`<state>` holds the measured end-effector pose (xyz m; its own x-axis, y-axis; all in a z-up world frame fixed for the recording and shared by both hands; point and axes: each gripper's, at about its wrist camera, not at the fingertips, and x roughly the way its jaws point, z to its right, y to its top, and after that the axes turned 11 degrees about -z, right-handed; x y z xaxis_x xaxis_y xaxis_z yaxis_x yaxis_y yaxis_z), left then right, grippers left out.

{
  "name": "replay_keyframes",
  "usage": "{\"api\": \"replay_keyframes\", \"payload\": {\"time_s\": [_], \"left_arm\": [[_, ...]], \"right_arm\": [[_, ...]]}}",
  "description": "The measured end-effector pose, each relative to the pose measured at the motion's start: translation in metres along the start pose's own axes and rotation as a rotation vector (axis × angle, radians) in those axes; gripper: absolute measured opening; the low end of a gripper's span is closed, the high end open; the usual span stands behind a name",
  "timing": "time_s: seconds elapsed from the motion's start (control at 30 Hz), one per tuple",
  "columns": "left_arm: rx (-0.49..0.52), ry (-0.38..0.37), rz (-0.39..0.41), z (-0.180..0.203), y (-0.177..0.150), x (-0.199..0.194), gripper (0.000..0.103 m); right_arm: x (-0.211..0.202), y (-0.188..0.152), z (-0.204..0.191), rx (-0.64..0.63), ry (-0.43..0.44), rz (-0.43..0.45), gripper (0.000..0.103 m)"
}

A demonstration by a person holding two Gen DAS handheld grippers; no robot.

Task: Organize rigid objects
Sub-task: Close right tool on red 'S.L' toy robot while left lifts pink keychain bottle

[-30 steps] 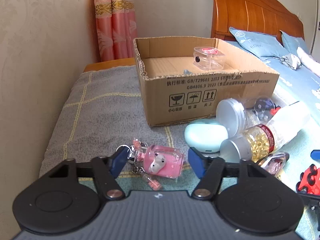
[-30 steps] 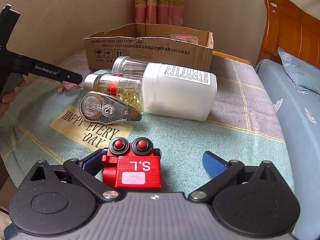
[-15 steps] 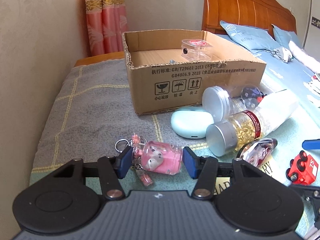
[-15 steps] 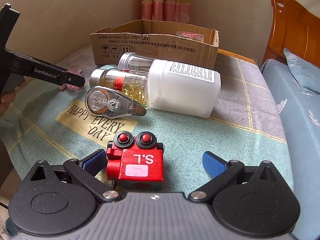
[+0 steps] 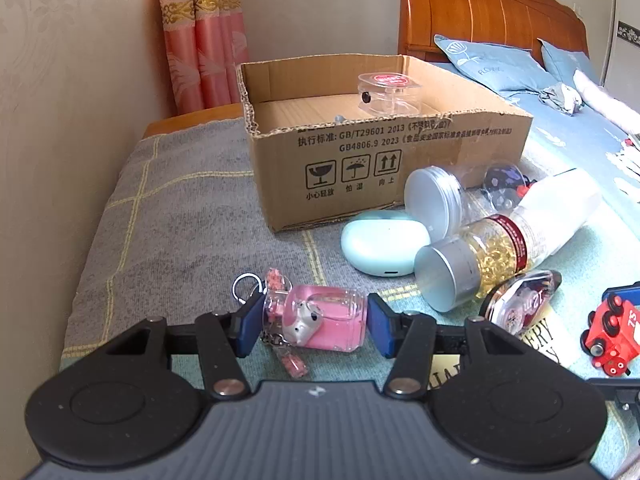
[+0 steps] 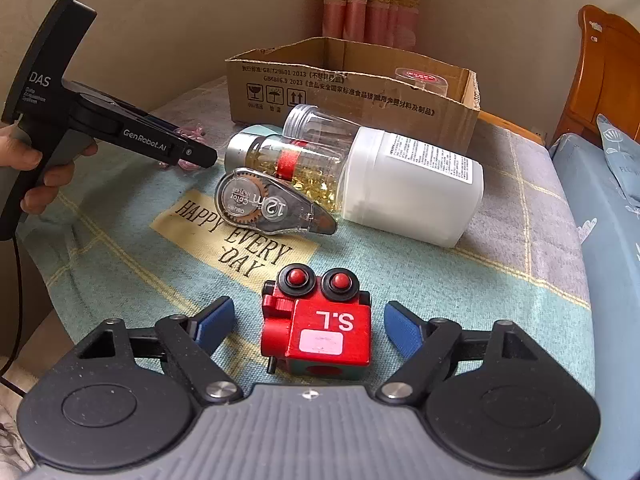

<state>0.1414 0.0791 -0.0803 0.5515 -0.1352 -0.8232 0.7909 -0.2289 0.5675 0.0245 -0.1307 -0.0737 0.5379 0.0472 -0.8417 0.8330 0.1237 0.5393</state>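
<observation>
Keychain [image 5: 316, 322]: pink clear block with charm and ring, lower centre of left view; looks light, stiff, slick-sided; best held across flat sides.
Left gripper [image 5: 314, 324]: pads touching both sides of keychain, apparently clamped.
Train [image 6: 320, 326]: red, hard, blocky; lower centre of right view.
Right gripper [image 6: 308, 326]: fingers apart, straddling train, not touching.
Box [image 5: 400, 148]: upper centre, likely destination.

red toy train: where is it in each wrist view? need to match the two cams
Left wrist: red toy train sits at the far right edge, on the cloth, past the correction tape dispenser.
Right wrist: red toy train is bottom centre, between the open right claw fingers, touching neither.
Shared landmark: the cardboard box, behind the toppled bottles in both views.
</observation>
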Motion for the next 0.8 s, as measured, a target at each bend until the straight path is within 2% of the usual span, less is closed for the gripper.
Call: {"api": "replay_keyframes", "payload": {"time_s": [0.2, 0.43, 0.6, 0.8], "left_arm": [[0.021, 0.013, -0.023, 0.003, 0.001, -0.003, 0.053], [0.023, 0.005, -0.056, 0.004, 0.003, -0.019, 0.053], [0.036, 0.033, -0.100, 0.010, 0.008, -0.031, 0.050], [0.049, 0.038, -0.069, 0.017, 0.019, -0.054, 0.050]], "right_arm": [[-0.005, 0.003, -0.001, -0.024, -0.004, -0.009, 0.062], [-0.009, 0.007, -0.002, -0.102, -0.008, -0.030, 0.061], [-0.024, 0.014, 0.003, -0.166, 0.002, -0.024, 0.061], [-0.038, 0.029, 0.017, -0.185, 0.017, -0.001, 0.061]]}}
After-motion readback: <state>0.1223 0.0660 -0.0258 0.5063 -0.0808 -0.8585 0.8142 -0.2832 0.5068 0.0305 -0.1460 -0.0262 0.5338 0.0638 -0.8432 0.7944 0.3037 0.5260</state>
